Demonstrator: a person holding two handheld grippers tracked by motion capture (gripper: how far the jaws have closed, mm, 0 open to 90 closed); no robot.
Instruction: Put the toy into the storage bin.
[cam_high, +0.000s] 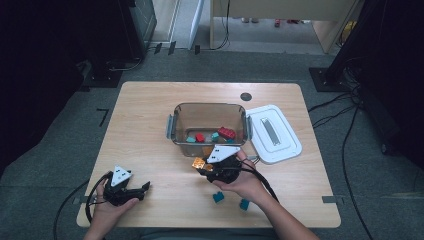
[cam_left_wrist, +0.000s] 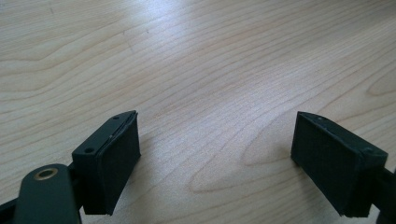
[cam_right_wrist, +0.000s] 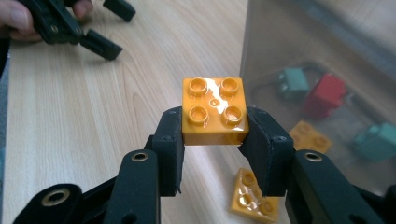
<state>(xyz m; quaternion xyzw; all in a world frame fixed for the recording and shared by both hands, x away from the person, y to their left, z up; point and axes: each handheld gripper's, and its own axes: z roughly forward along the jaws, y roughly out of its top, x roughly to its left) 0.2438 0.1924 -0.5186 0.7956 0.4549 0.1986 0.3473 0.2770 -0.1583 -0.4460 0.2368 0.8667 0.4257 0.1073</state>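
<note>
My right gripper (cam_high: 200, 164) is shut on an orange four-stud brick (cam_high: 198, 162), held just in front of the clear plastic bin (cam_high: 172, 125). In the right gripper view the brick (cam_right_wrist: 214, 112) sits studs up between the two pads (cam_right_wrist: 170, 140), close to the bin's wall (cam_right_wrist: 280, 46). Inside the bin lie red (cam_right_wrist: 327, 93), teal (cam_right_wrist: 292, 81) and orange (cam_right_wrist: 310, 135) bricks. My left gripper (cam_high: 140, 192) rests near the table's front left, open, with only bare wood between its pads (cam_left_wrist: 116, 163). It also appears far off in the right gripper view (cam_right_wrist: 112, 25).
The bin's white lid (cam_high: 274, 132) lies flat to the right of the bin. Two teal bricks (cam_high: 218, 197) (cam_high: 244, 204) sit on the table near the front edge, under my right forearm. Another orange piece (cam_right_wrist: 252, 196) shows low by the bin's wall.
</note>
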